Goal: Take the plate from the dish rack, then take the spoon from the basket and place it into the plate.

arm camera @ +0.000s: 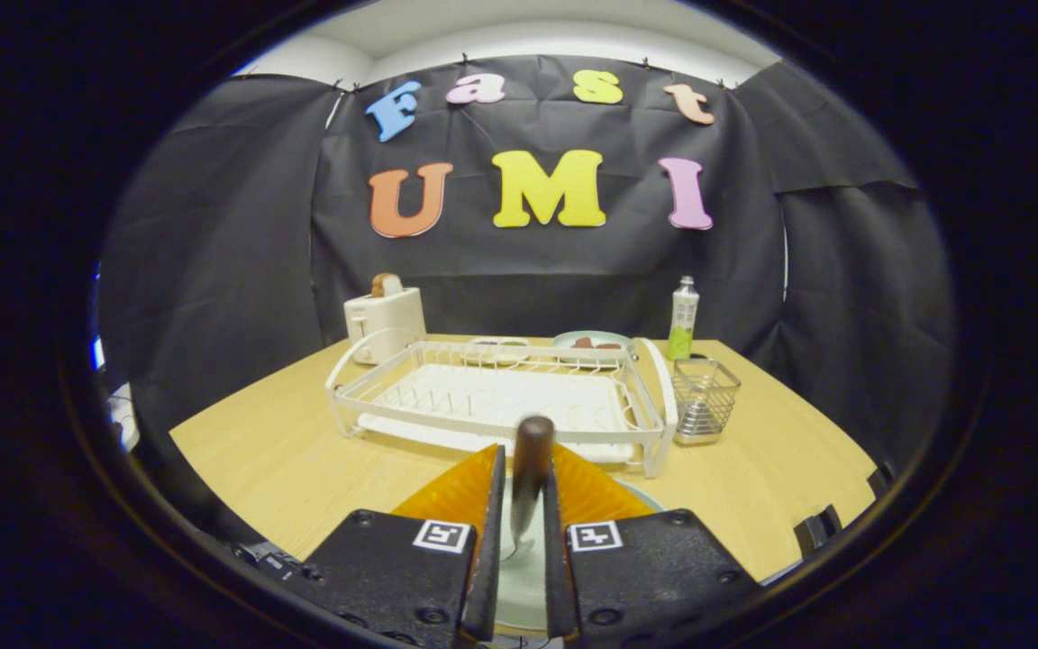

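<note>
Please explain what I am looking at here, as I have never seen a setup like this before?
This comes from a camera mounted on a hand-held two-finger gripper, looking forward along its fingers. The fingers are closed on a spoon, dark handle up, over a pale plate just below them. Beyond lies a wooden table with a white dish rack, a wire basket beside it, and behind, a toaster, a green bottle and a second plate with food.

White toaster (pixel 386 323) with toast (pixel 385 285); green-labelled bottle (pixel 683 319); dish holding brown food (pixel 593 342); wooden table (pixel 285 451).
</note>
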Demonstrator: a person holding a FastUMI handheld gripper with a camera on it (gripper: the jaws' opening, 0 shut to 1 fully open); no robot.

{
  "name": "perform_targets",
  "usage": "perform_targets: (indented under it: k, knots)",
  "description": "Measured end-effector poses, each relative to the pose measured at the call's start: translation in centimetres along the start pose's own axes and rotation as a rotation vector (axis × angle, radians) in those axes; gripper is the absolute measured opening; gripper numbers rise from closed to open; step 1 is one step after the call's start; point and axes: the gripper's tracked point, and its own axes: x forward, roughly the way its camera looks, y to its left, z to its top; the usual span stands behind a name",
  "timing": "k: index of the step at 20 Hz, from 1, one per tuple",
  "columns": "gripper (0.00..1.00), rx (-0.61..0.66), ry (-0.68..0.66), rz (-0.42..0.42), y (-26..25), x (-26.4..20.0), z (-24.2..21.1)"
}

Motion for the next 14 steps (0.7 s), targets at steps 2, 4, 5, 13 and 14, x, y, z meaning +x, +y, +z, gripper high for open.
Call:
perform_targets:
  k: [2, 4, 5, 13, 14]
  knots:
    - [0.42, -0.023, -0.014, -0.034, -0.8, 0.0, 0.6]
    - [0.51, -0.032, -0.009, -0.073, -2.1, 0.1, 0.9]
    - [0.52, -0.019, -0.003, -0.087, -2.6, 0.0, 1.0]
    - [0.67, 0.041, -0.016, -0.129, -5.0, -4.3, 3.4]
    - [0.74, 0.028, -0.034, -0.12, -4.8, -5.0, 3.8]
